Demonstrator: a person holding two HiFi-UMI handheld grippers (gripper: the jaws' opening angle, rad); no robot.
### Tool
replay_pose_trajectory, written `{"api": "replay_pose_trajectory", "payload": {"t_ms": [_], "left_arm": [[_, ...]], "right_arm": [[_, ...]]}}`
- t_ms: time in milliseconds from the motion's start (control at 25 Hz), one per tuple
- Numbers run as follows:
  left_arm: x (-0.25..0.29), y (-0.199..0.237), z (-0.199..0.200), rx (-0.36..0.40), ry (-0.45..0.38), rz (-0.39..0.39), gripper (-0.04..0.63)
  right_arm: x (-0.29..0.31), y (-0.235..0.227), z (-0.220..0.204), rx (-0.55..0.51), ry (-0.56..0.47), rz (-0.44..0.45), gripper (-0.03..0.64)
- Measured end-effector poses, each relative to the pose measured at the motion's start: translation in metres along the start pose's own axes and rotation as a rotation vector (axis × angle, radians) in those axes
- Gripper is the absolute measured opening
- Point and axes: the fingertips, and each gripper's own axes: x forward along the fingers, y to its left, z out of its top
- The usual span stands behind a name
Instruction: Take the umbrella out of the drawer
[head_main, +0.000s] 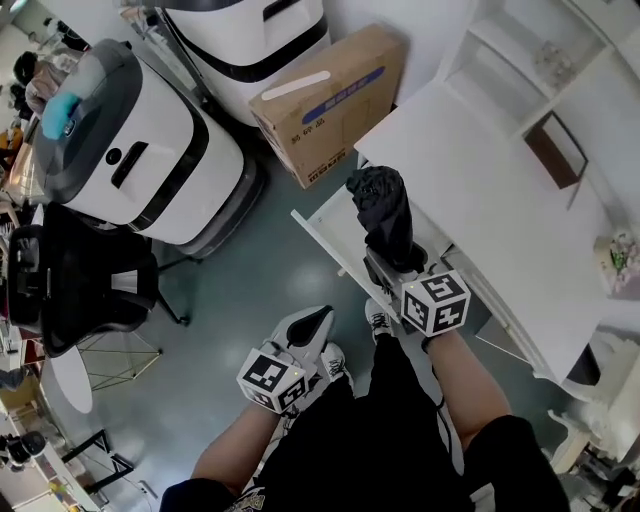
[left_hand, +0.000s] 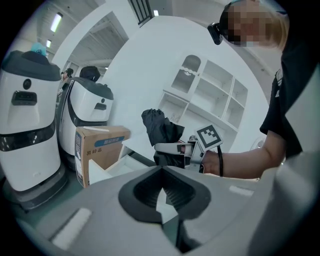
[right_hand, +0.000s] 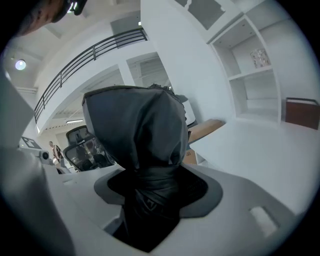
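Umbrella (head_main: 385, 215), folded & upright, is clenched at its lower end in right claw (head_main: 392, 268) over open drawer (head_main: 325, 232) beside counter (head_main: 480, 190), prob. to lift it clear, while left claw (head_main: 318, 322), closed w/ nothing in it, hangs low, out of the way.

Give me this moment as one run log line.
right gripper: shut on umbrella, held over drawer | left gripper: jaws shut, empty | drawer: open
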Motion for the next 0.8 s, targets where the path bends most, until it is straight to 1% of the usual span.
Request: {"api": "replay_pose_trajectory", "payload": {"t_ms": [280, 480, 680, 800], "left_arm": [[-0.037, -0.007, 0.009, 0.045, -0.026, -0.028, 0.0], [-0.064, -0.017, 0.008, 0.075, -0.055, -0.035, 0.0], [-0.083, -0.028, 0.005, 0.107, -0.089, -0.058, 0.0], [-0.097, -0.034, -0.001, 0.103, -0.094, -0.068, 0.0]], "right_arm": [[-0.049, 0.052, 0.016, 0.015, -0.107, -0.009, 0.284], [-0.085, 0.084, 0.008, 0.035, -0.161, -0.017, 0.284], [-0.119, 0.105, -0.003, 0.04, -0.195, -0.046, 0.284], [-0.14, 0.121, -0.014, 0.05, -0.201, -0.057, 0.284]]}}
